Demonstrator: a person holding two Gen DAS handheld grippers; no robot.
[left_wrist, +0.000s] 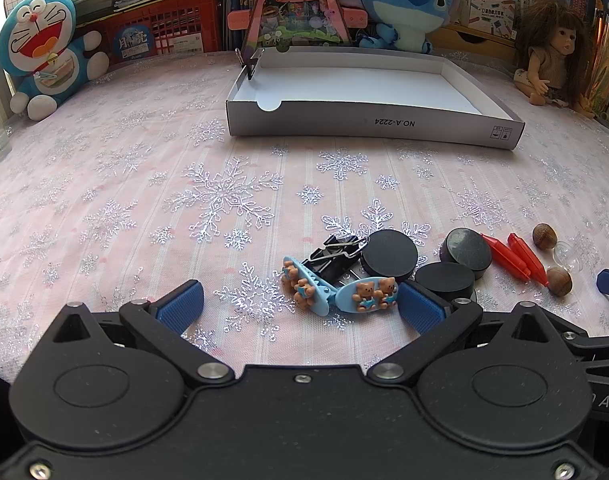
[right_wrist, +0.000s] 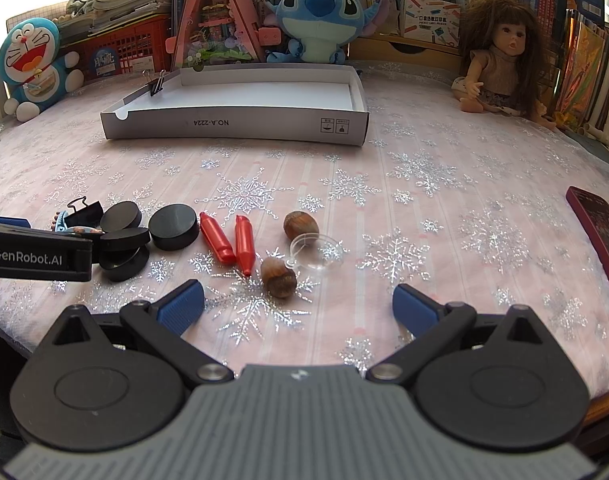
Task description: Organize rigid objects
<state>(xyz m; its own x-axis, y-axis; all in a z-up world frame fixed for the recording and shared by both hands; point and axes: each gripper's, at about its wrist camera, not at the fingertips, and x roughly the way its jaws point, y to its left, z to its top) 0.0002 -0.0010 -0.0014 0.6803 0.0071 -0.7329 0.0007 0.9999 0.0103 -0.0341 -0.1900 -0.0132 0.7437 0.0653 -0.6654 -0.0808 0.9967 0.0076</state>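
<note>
Pink cloth with silver snowflakes covers the table (left_wrist: 104,200), and at its far side sits a shallow white cardboard box (left_wrist: 368,124), empty but for one black binder clip (left_wrist: 249,65) clamped on its far left wall. Nothing is being carried: the left gripper (left_wrist: 300,304) stands released, low over the cloth, its right pad beside a light-blue plastic hair clip decorated with brown bears (left_wrist: 336,290); the right gripper (right_wrist: 298,304) is likewise spread wide and empty, just near of the closest hazelnut. Sorting has barely started, I judge, with a pick-up in hand. Loose pieces lie in a row along the near edge: two black binder clips (left_wrist: 332,258) at the left, three black round discs (left_wrist: 390,258), two red plastic pegs (right_wrist: 228,240), two brown hazelnuts (right_wrist: 300,226) and one clear plastic lens-like piece (right_wrist: 318,252) between the nuts. Next, the left gripper would need to close across the hair clip without dragging the binder clips touching it, then lift it toward the box.
</note>
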